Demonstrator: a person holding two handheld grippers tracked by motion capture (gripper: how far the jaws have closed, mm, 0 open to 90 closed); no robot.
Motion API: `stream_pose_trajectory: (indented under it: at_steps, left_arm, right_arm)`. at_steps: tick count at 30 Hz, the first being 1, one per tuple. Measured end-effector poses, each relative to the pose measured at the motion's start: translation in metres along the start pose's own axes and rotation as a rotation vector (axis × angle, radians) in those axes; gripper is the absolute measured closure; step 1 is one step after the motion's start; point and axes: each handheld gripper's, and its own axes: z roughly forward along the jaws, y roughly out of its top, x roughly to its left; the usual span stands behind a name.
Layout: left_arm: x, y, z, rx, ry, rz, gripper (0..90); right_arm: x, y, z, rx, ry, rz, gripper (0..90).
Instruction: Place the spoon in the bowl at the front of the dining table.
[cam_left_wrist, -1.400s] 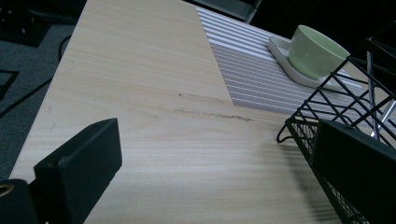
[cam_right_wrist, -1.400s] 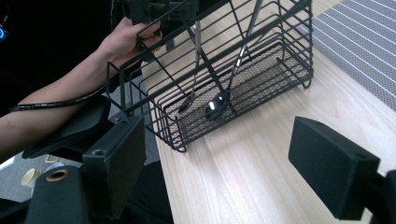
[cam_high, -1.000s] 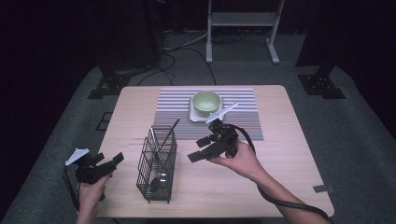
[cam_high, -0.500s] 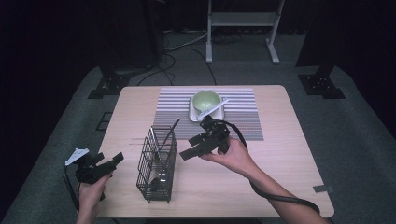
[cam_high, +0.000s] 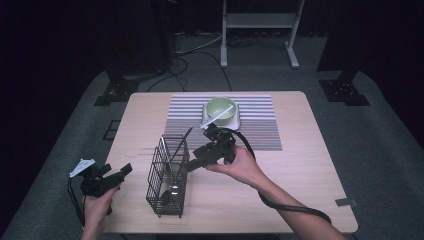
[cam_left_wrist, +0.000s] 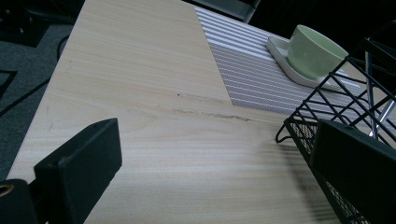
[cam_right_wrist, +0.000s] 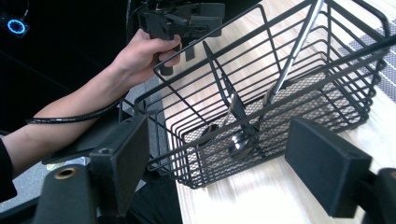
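Right gripper (cam_high: 191, 164) at the wire basket (cam_high: 167, 176)

Its jaws stood wide, just closing slightly, nothing between them; the left gripper (cam_high: 122, 171) waited wide open over the bench (cam_high: 300, 165).

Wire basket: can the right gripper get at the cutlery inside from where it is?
Probably yes. The right gripper is open, aimed at the wire basket, whose top is open; the spoon lies low inside, behind the side wires.

The black wire cutlery basket (cam_high: 168, 175) stands upright on the pale wooden table, near the front edge, left of centre. Its open top faces up. Inside, shiny metal cutlery (cam_right_wrist: 243, 140) rests on the mesh floor, and one long steel handle (cam_right_wrist: 299, 42) leans out over the rim.
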Motion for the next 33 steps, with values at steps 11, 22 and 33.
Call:
stream_pose_trajectory:
  at_steps: [11, 22, 33]
  left_arm:
    - [0.000, 0.000, -0.001, -0.003, 0.000, 0.000, 1.0]
    - [0.001, 0.000, -0.001, -0.001, 0.001, 0.001, 1.0]
    - [0.001, 0.000, -0.001, -0.001, 0.004, -0.001, 1.0]
  right_arm:
    - [-0.001, 0.004, 0.007, -0.010, -0.007, -0.001, 42.3]
    - [-0.001, 0.005, 0.013, -0.007, -0.044, -0.027, 71.8]
    - [-0.003, 0.003, 0.015, -0.020, -0.035, -0.014, 87.1]
